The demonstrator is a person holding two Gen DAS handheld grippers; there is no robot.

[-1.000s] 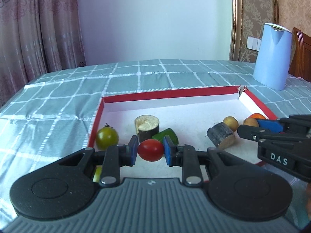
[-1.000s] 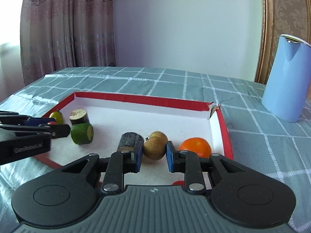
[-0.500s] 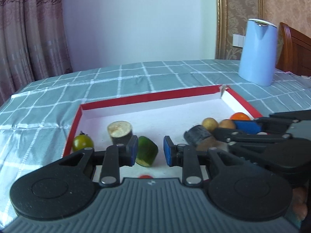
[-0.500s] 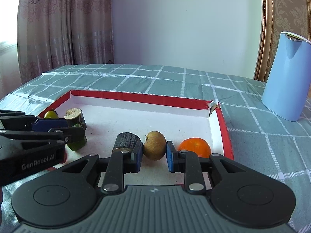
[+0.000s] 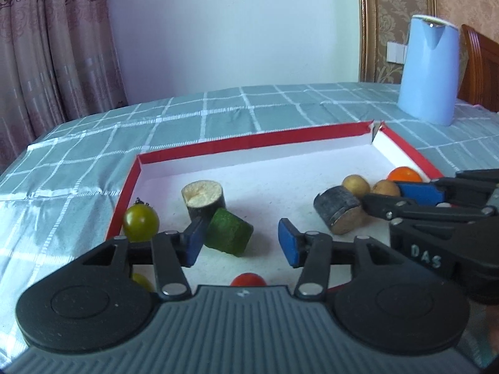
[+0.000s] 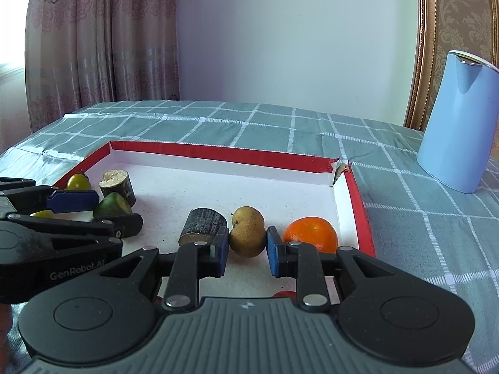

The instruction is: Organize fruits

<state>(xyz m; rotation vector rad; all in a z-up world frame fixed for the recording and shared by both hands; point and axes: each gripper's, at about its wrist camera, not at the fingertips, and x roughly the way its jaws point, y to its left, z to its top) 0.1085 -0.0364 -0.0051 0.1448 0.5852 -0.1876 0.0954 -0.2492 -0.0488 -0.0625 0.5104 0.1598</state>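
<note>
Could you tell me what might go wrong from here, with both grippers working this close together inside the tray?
1. The left gripper, whose jaws have just been opening with nothing between them, hangs over the released red tomato; dropping lower could squash or roll it.
2. The right gripper is shut on a brown fruit pressed against a second one; lifting may drag that neighbour or nudge the orange.
3. The two grippers could collide.
</note>
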